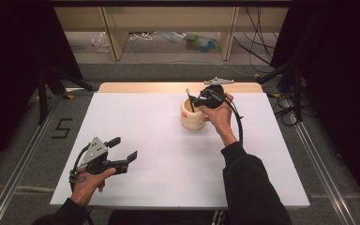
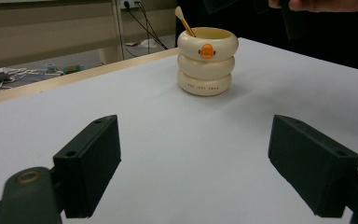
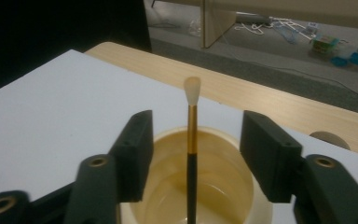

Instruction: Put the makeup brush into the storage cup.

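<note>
White table top [image 1: 168, 159], pale wood strip at far edge [image 1: 168, 87].

R forearm in dark sleeve [image 1: 248, 183] stretched up from near edge toward far-centre, wrist bent so hand wraps right gripper [image 1: 193, 99] from behind, gripper angled down over the cup, grey plate on top, cable looping back along the wrist. Jaws parted approx. halfway, pads either side of the brush but clear of it, gaps showing on both sides in right gripper view [image 3: 193, 154]; nothing gripped.

L hand at near-left corner, palm under left gripper [image 1: 123, 149], body low over the table, pointing right and away toward the cup. Jaws wide apart, nothing between them; bare table seen across the gap in left gripper view [image 2: 193, 163].

Cream ringed cup [image 1: 191, 117] w/ orange duck bill on its side [image 2: 207, 50] standing upright, far-centre of table, well apart from L gripper.

Makeup brush [image 3: 192, 154] standing in cup, black handle, gold ferrule, pale tip above rim; leaning on rim in left gripper view [image 2: 184, 20].
</note>
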